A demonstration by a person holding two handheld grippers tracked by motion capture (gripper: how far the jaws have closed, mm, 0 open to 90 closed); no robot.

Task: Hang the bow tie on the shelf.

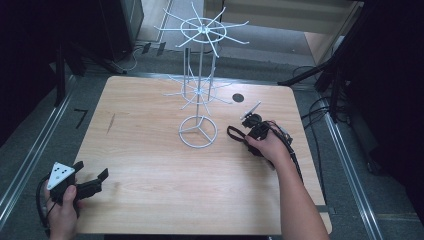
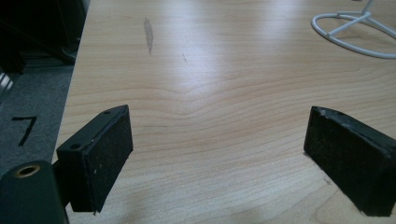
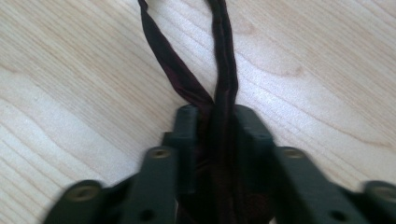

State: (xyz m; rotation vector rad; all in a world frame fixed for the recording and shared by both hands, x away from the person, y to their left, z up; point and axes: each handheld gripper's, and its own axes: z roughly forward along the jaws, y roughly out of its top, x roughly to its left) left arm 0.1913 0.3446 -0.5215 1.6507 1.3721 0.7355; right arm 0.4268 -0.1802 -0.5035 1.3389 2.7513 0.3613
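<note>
A dark band loop [image 1: 234,133] lies on the wooden table [image 1: 150,165] just right of the white wire rack's ring base [image 1: 198,131]. My right gripper [image 1: 248,136] is shut on one end of the dark band [image 3: 223,93], whose two strands run away from the jaws over the wood. The rack [image 1: 201,75] stands upright at the table's middle back, with two tiers of spoke hooks. My left gripper [image 1: 95,181] rests at the near left corner, jaws wide apart over bare wood. Its pads [image 2: 109,149] hold nothing; the rack's base ring [image 2: 355,28] lies far ahead.
A black round hole [image 1: 238,98] is set in the table behind the right hand. Dark stands and cables [image 1: 320,110] flank the table on both sides. A "7" mark [image 2: 23,128] is on the grey floor off the left edge.
</note>
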